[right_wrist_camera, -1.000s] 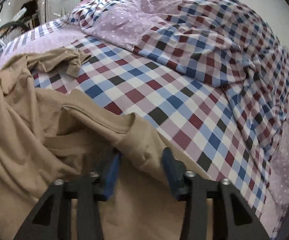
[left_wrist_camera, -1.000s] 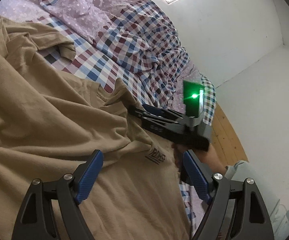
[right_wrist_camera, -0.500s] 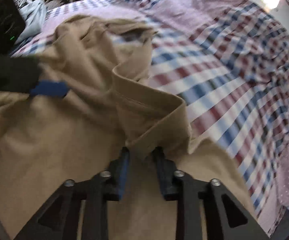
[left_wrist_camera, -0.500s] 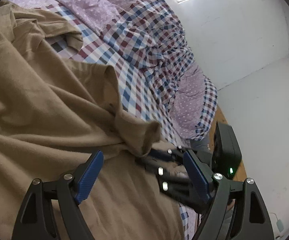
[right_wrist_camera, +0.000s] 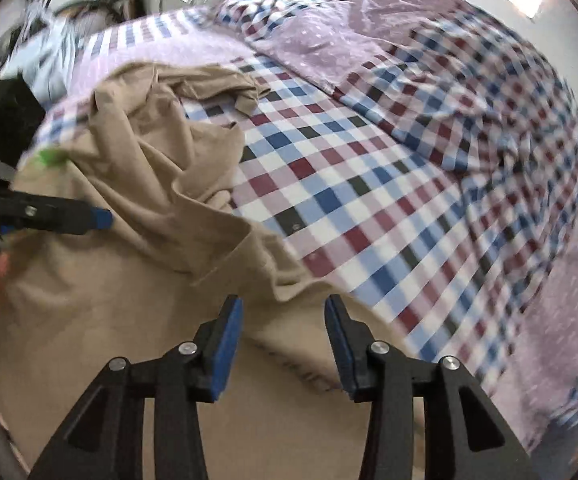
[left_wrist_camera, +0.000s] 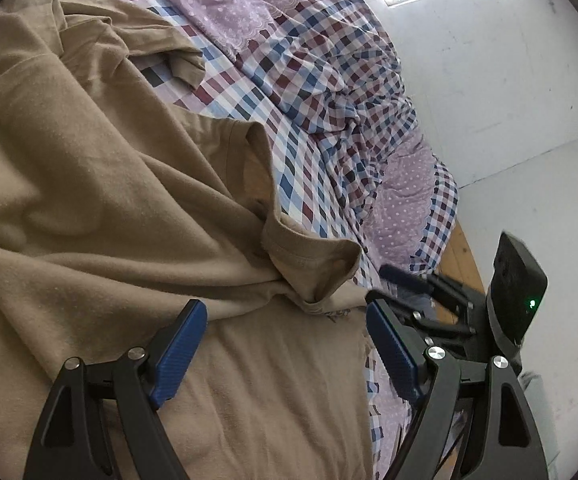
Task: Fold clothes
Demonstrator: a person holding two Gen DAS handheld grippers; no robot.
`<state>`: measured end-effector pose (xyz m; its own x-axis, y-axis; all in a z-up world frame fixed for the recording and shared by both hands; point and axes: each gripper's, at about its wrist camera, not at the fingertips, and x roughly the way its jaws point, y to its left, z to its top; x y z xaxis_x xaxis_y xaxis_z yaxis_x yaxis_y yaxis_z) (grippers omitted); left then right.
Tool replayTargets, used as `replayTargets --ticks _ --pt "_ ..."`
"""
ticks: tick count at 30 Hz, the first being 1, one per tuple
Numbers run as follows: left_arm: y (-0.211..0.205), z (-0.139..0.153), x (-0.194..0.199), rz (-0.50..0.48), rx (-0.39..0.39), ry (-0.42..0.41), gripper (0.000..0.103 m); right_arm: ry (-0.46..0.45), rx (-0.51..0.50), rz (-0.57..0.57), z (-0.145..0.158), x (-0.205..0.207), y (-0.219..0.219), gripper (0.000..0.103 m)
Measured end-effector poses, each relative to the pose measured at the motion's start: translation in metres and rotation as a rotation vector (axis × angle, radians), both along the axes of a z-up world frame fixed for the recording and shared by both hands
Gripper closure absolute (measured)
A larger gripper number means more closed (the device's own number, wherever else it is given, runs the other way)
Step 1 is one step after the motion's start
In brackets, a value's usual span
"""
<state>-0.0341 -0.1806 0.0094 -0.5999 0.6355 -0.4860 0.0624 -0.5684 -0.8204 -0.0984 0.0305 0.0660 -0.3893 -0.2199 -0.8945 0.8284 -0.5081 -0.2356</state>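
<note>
Your left gripper [left_wrist_camera: 285, 336] has its blue-padded fingers spread wide, with nothing between them; it hovers over the tan T-shirt [left_wrist_camera: 101, 200]. Your right gripper [right_wrist_camera: 283, 340] is likewise parted, its jaws empty, with a sleeve edge of the T-shirt just ahead of the pads and not between them.

The T-shirt lies rumpled across the checked bedsheet [right_wrist_camera: 361, 184], covering the near and left part of the bed. One short sleeve [left_wrist_camera: 313, 264] is folded back onto the body of the garment, its stitched hem facing up. In the left wrist view, your right gripper's fingers sit just beside that sleeve, at the bed's edge. A second sleeve [left_wrist_camera: 181, 56] lies crumpled farther up the bed, near a purple dotted quilt [left_wrist_camera: 229, 16].

Right wrist view is partly motion-blurred; fine detail there cannot be confirmed.
</note>
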Motion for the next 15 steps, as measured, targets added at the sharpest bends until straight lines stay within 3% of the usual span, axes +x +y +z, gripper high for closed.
replayTargets --ticks 4,7,9,10,12,15 --pt "-0.001 -0.001 0.001 0.001 -0.002 -0.001 0.018 0.014 0.121 0.102 -0.011 -0.001 -0.022 0.059" --pt "0.001 -0.001 0.000 -0.001 -0.004 0.000 0.018 0.013 0.155 0.135 -0.022 -0.002 -0.035 0.061" --pt "0.001 -0.001 0.000 -0.001 -0.002 0.001 0.018 0.013 0.165 0.146 -0.029 -0.003 -0.042 0.081" --pt "0.001 -0.001 0.001 -0.001 0.000 0.001 0.018 0.032 0.178 0.148 -0.032 -0.003 -0.043 0.098" --pt "0.000 -0.001 0.001 0.001 0.007 0.001 0.018 0.070 0.191 0.139 -0.035 -0.004 -0.044 0.098" --pt "-0.002 0.002 0.004 0.004 0.010 0.006 0.018 0.159 0.139 0.041 -0.021 -0.021 -0.037 0.098"
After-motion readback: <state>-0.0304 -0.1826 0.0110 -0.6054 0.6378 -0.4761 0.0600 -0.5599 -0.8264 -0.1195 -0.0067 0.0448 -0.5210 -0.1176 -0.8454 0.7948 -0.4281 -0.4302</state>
